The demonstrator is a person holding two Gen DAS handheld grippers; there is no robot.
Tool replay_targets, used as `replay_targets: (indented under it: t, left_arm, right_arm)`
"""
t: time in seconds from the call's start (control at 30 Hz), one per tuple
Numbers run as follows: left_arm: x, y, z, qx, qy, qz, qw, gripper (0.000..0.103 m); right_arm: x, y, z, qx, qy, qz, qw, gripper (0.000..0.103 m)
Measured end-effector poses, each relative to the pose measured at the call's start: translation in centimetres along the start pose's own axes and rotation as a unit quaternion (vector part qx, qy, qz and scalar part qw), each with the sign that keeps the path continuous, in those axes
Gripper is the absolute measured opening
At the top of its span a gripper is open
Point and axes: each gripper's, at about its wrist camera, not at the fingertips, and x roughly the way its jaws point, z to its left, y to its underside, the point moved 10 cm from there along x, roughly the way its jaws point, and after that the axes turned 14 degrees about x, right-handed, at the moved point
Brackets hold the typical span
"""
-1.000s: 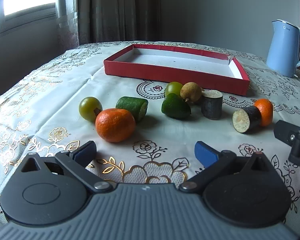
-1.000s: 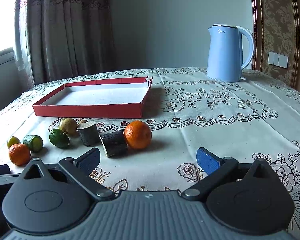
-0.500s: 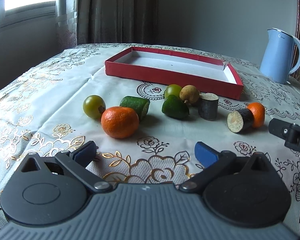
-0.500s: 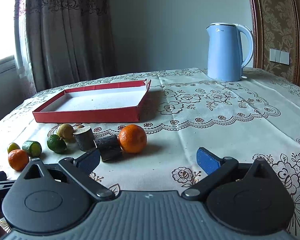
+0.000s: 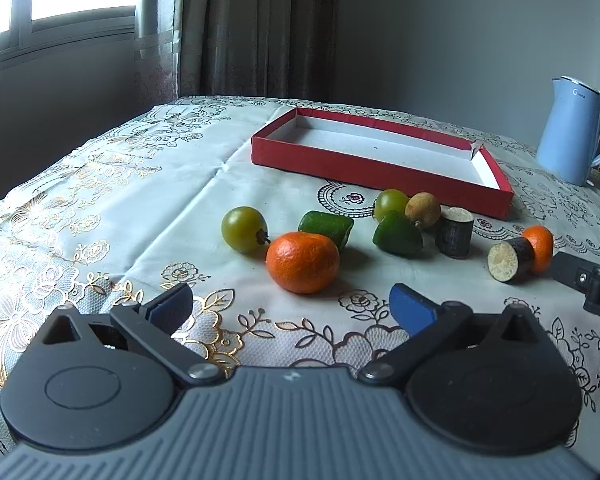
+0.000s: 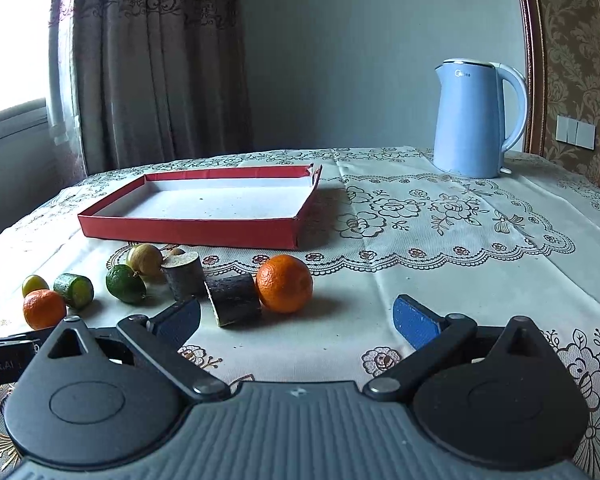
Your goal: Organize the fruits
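Note:
A row of fruits lies on the tablecloth in front of a shallow red tray. My left gripper is open, just short of an orange mandarin, with a green round fruit and a green cut piece behind it. My right gripper is open, facing a second mandarin and a dark cut cylinder. Between the two groups sit a lime, a brown longan and an upright dark stub. The tray holds nothing.
A light blue electric kettle stands at the back right of the table. Curtains and a window are behind the table on the left. The right gripper's body shows at the right edge of the left wrist view.
Both grippers have tilted up and drawn back slightly, so the fruits and tray sit lower in view. No fruit has moved and both grippers stay open.

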Motion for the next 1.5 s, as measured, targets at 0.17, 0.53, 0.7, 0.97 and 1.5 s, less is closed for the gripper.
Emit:
replay_targets:
  t: [0.17, 0.53, 0.7, 0.97, 1.5]
  left_arm:
    - [-0.2, -0.1, 1.0, -0.005, -0.003, -0.011, 0.9999, 0.103]
    - [0.9, 0.1, 2.3, 0.021, -0.047, -0.004, 0.9987, 0.103]
    - [1.6, 0.3, 1.8, 0.047, -0.049, 0.005, 0.9977, 0.103]
    - [2.5, 0.1, 1.7, 0.046, -0.042, 0.011, 0.9980, 0.103]
    - [3.1, 0.4, 2.1, 0.024, -0.024, 0.024, 0.9991, 0.103]
  right_arm:
    - [0.0, 0.2, 0.7, -0.011, -0.047, 0.012, 0.999, 0.103]
    - [0.3, 0.5, 3.1, -0.086, -0.105, 0.022, 0.991, 0.103]
    - [1.4, 0.9, 3.5, -0.094, -0.111, 0.040, 0.989, 0.103]
    - [3.5, 0.3, 2.1, -0.069, -0.089, 0.057, 0.992, 0.103]
    - [3.6, 1.8, 5.7, -0.106, -0.191, 0.107, 0.970, 0.103]
